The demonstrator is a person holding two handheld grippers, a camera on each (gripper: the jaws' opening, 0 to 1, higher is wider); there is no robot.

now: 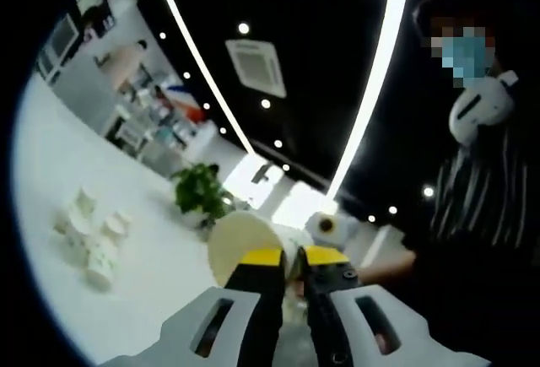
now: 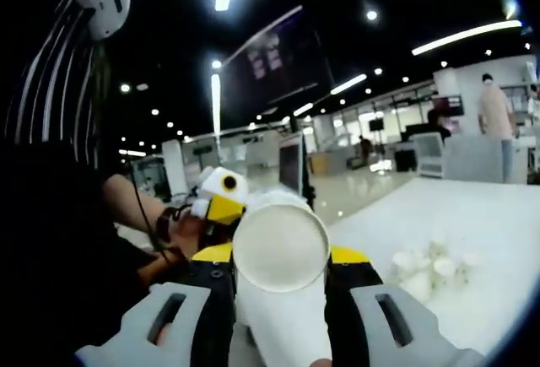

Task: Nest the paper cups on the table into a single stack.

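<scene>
The smooth white table [image 1: 51, 164] fills the left of the left gripper view. The right gripper [image 2: 280, 259] clamps a tapered paper cup [image 2: 281, 253] at centre. The left gripper [image 1: 294, 259], jaws narrow, pinches a cream cup's rim [image 1: 243, 245]. Small loose cups [image 1: 93, 240] cluster lower left.

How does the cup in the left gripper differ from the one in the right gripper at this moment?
The left gripper pinches its cup by the rim, jaws nearly closed; the right gripper clamps its cup around the body, jaws spread wide. The left cup lies sideways to its camera; the right cup's mouth faces its camera. Both are plain white paper cups.
</scene>
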